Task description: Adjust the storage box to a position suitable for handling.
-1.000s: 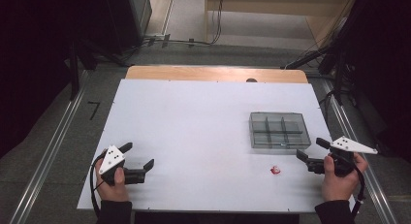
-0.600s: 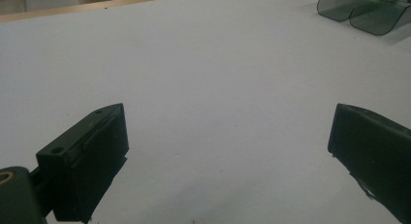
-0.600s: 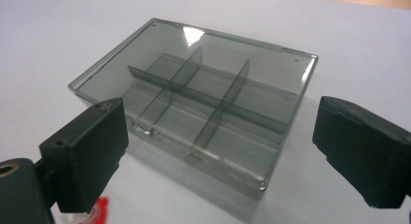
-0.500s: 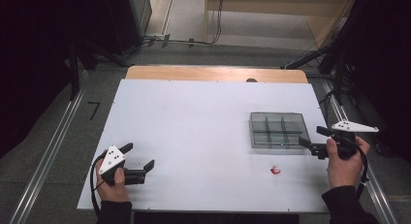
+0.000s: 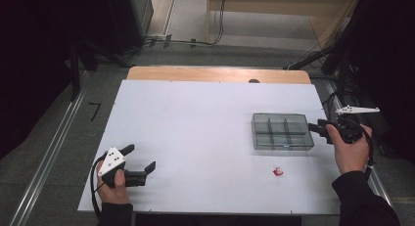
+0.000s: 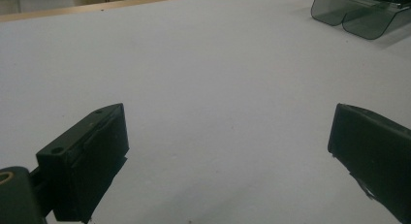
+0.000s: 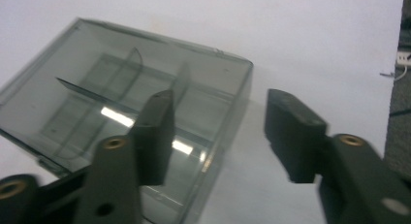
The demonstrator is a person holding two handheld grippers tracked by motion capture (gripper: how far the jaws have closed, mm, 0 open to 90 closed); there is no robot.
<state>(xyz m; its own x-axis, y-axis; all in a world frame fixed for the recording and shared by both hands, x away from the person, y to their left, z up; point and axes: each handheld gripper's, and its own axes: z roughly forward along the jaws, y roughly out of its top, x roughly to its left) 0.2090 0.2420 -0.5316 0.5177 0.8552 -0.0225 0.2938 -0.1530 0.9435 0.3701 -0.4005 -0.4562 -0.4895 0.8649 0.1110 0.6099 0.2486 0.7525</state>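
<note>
A clear grey divided box (image 5: 282, 131) sits on the right half of the white table (image 5: 205, 123); in the right gripper view the divided box (image 7: 116, 112) lies just under the jaws. My right gripper (image 5: 320, 127) hovers open at the box's right edge, one jaw over the box and one outside its wall; between the jaws of the right gripper (image 7: 220, 132) there is nothing. A small red object (image 5: 278, 171) lies on the table in front of the box. My left gripper (image 5: 139, 157) rests open near the front left corner, empty; the left gripper (image 6: 228, 146) faces bare table.
The box's near corner (image 6: 361, 13) appears far off in the left gripper view. A wooden strip (image 5: 218, 74) runs along the table's far edge. Cables (image 5: 205, 40) lie on the floor beyond. Metal rails (image 5: 54, 152) flank the table.
My right gripper has moved away from the front edge, up to the box's right side. The left gripper has stayed put.
</note>
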